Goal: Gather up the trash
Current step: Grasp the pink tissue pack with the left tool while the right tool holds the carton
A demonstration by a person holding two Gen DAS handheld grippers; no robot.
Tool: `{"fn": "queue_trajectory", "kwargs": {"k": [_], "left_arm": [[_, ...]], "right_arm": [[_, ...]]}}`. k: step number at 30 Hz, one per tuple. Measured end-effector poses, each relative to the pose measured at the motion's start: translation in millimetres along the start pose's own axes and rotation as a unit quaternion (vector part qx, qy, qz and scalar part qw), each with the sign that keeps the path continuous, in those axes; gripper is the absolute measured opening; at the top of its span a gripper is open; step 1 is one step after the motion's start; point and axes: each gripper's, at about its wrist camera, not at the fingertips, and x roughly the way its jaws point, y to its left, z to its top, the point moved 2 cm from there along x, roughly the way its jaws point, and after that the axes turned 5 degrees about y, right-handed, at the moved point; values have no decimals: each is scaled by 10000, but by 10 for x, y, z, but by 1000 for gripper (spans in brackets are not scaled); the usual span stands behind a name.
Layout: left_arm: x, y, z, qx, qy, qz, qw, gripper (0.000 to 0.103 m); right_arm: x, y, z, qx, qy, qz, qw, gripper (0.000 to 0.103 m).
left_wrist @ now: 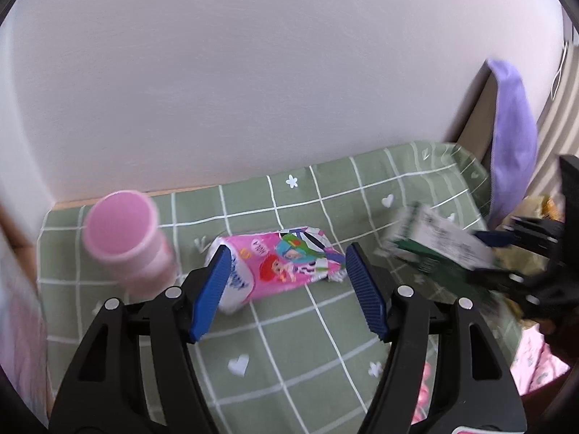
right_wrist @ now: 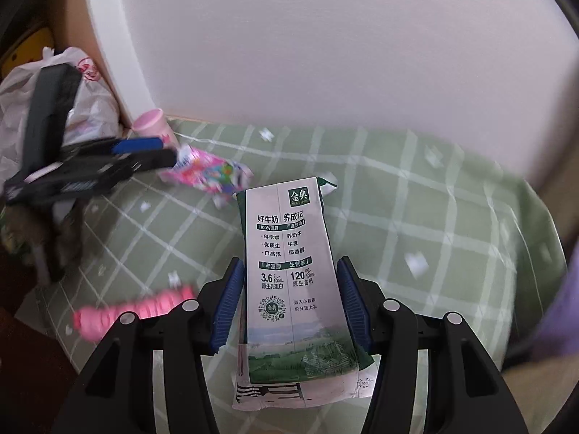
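Note:
A crumpled pink cartoon wrapper [left_wrist: 278, 267] lies on the green checked cloth [left_wrist: 289, 361]. My left gripper [left_wrist: 286, 285] is open, its blue pads either side of the wrapper's near part, just above the cloth. My right gripper [right_wrist: 289, 300] is shut on a white and green milk carton [right_wrist: 293, 271], held above the cloth. The carton [left_wrist: 434, 246] and the right gripper also show blurred at the right of the left wrist view. The wrapper [right_wrist: 210, 173] and the left gripper [right_wrist: 144, 152] show at the left of the right wrist view.
A pink cup [left_wrist: 123, 235] stands left of the wrapper by the white wall. A pink ribbed object [right_wrist: 134, 311] lies near the cloth's front edge. A white plastic bag [right_wrist: 87, 101] sits off the table's left. A purple cloth [left_wrist: 514, 137] hangs at the right.

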Motion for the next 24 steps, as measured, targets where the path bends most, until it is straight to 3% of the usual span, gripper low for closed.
{"fn": "queue_trajectory", "kwargs": {"k": [3,6,9,11,14,16,19,20,24], "left_arm": [[150,-4,10,-94,175,205,9996,62],[177,9,-40,-490,277,-34,9984,62],[271,-62,-149,-742,615,-541,9939,62],[291,-213,-213,-726,914,-1261,9851,62],[160,-358,-228,-536,901,-1796,9781,62],[-18,-351,-202,-412,622,-1713,9824,63],[-68,-272,-142,-227,474,-1050,9931,66],[-24,-239,-126,-158,533,-720,9959,66],[201,-192,-126,-172,919,-317,9951,66]], "right_arm": [[-78,-159,-245,386,46,-141,9991,50],[-90,-261,-390,718,83,-114,9973,50],[-64,-271,-492,817,97,-107,9966,50],[-50,-273,-521,866,77,-88,9962,51],[-75,-296,-584,967,-43,-76,9953,51],[-113,-348,-646,1058,-125,-68,9943,51],[-82,-380,-743,1213,-157,4,9925,51],[-76,-391,-771,1243,-161,42,9921,51],[-48,-297,-835,1259,-169,225,9916,51]]}}
